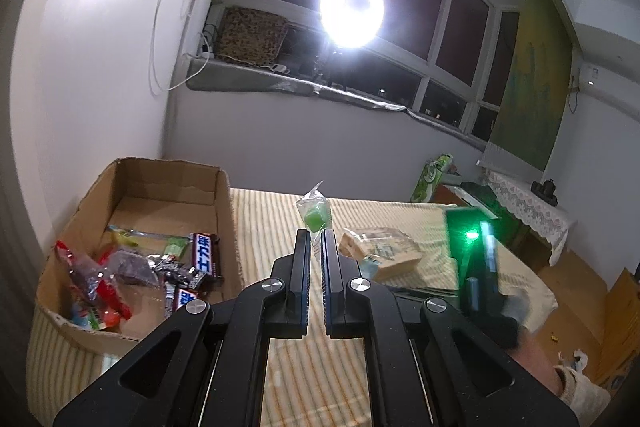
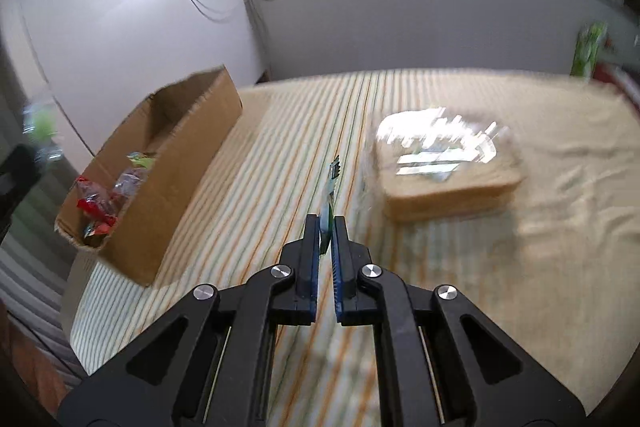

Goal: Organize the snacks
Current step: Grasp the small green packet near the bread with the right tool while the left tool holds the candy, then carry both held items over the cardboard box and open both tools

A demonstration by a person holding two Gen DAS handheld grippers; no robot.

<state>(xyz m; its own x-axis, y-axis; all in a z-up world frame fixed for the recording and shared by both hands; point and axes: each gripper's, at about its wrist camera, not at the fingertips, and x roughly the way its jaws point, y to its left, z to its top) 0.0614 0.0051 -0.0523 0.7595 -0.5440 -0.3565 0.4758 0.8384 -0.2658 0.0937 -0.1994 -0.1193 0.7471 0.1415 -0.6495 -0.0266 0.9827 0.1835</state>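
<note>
My left gripper (image 1: 316, 239) is shut on a small clear packet with a green candy (image 1: 314, 213), held above the striped bed. A cardboard box (image 1: 132, 183) to its left holds several snacks, among them chocolate bars (image 1: 204, 255) and red wrappers (image 1: 100, 291). My right gripper (image 2: 327, 223) is shut on a thin green-and-white packet (image 2: 331, 187), seen edge-on, above the bed. The box (image 2: 188, 147) lies to its left. A wrapped pack of sliced bread (image 2: 448, 171) lies to its right on the bed; it also shows in the left wrist view (image 1: 384, 251).
The bed has a striped cover (image 2: 280, 147). The right gripper's body with a green light (image 1: 476, 255) shows at the right of the left wrist view. A bright ring lamp (image 1: 352, 11) stands before the window. A lace-covered table (image 1: 528, 203) stands beyond the bed.
</note>
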